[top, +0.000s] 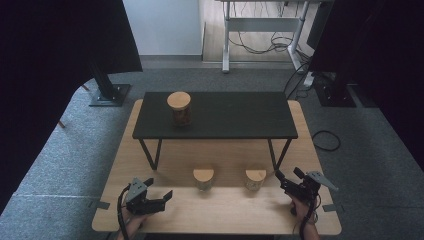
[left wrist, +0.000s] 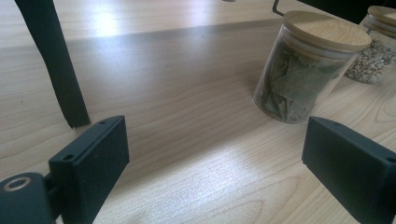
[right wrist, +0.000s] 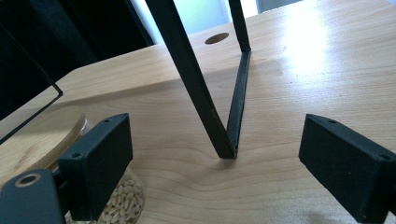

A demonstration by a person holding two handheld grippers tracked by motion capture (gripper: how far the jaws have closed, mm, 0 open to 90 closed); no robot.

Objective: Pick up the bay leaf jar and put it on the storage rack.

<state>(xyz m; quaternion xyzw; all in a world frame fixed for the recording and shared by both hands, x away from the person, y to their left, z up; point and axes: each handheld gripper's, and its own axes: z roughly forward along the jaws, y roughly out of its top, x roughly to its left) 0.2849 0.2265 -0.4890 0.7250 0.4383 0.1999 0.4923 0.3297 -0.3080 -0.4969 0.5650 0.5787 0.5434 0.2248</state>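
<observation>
On the wooden table [top: 225,215] stands a black shelf [top: 235,116] with a tall wooden-lidded jar [top: 179,109] on its left part. Two short jars sit below its front edge: a leaf jar [top: 203,178] and a grain jar [top: 255,179]. My left gripper [top: 159,188] rests open at the front left, apart from the leaf jar [left wrist: 299,74], which lies ahead and to the right of my left gripper [left wrist: 215,154]. My right gripper [top: 289,174] is open just right of the grain jar [right wrist: 42,140]. The jaws of my right gripper [right wrist: 215,158] frame the shelf's V-shaped leg [right wrist: 224,107].
A second jar of pale grains [left wrist: 378,51] stands behind the leaf jar. A black shelf leg [left wrist: 56,60] stands left of my left gripper. The table has a cable hole [right wrist: 217,38]. Grey carpet, dark curtains and a desk frame [top: 265,30] surround the table.
</observation>
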